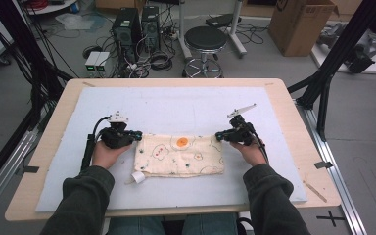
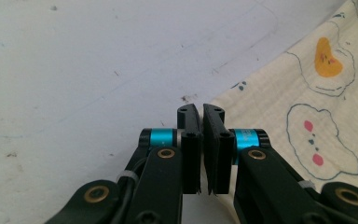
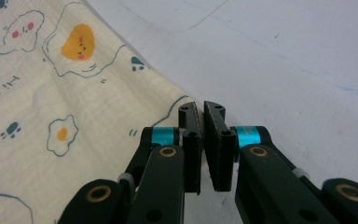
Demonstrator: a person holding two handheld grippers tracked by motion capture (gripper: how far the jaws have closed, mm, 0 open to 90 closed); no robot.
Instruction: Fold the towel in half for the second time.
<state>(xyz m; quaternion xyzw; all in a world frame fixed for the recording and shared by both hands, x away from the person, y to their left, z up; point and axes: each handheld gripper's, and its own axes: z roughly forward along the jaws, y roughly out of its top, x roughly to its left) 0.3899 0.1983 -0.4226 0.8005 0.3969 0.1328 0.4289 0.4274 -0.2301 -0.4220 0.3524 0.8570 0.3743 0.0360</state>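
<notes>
Between both fingers' tips: cloth, ungripped.

A grey floor is seen beyond the table, strewn with cables; a black stool and cardboard box are placed far off.

I see the cream cloth, printed with fried eggs and outlined clouds, lying folded flat in a rectangle on the mat's near middle, a white tag at its near-left corner.
</notes>
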